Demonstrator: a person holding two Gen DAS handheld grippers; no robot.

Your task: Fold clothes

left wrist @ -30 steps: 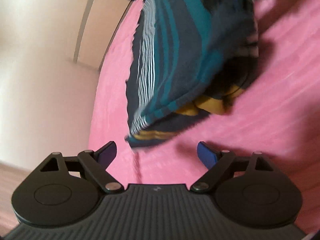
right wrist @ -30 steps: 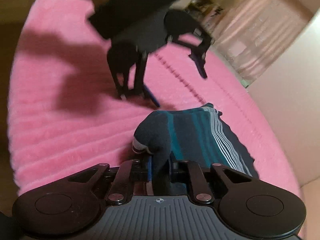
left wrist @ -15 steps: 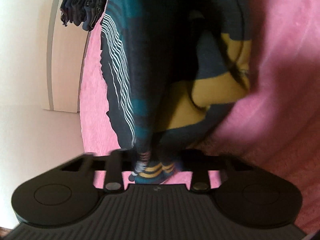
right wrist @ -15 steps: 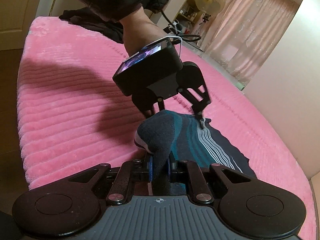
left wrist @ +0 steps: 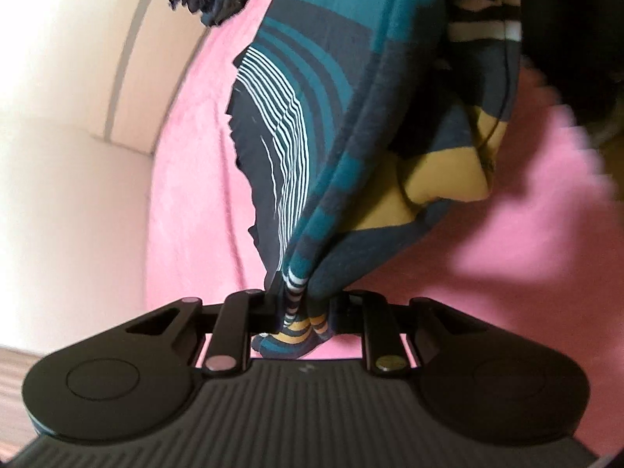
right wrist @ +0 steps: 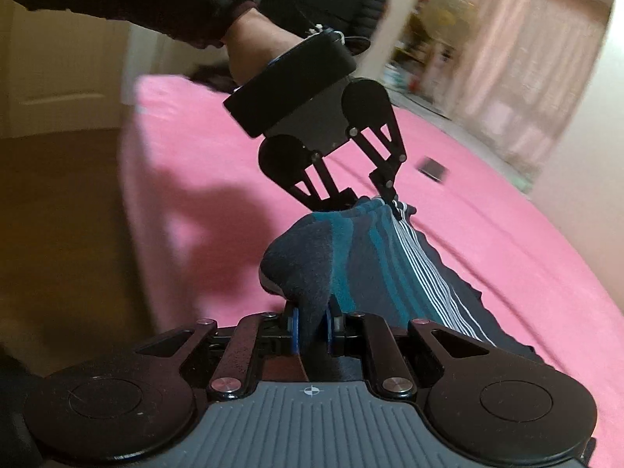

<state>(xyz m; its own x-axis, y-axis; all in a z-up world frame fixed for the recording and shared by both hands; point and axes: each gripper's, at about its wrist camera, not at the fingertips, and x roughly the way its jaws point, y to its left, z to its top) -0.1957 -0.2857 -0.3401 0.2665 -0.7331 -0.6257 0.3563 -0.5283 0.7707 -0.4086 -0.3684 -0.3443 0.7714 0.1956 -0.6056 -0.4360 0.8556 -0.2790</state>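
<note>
Over the pink bed [right wrist: 487, 210], my right hand-held gripper [right wrist: 312, 331] pinches a bunched corner of the striped garment [right wrist: 374, 257], and my left hand-held gripper [left wrist: 300, 312] is closing on another edge, cloth already pressed between its jaws. Most of the garment hangs between them, its far hem trailing on the bed. I judge I should pull both corners evenly taut and level before laying it down, so no crease sets. What kind of garment it is, and its full outline, I cannot make out; motion blur smears the room behind.
</note>
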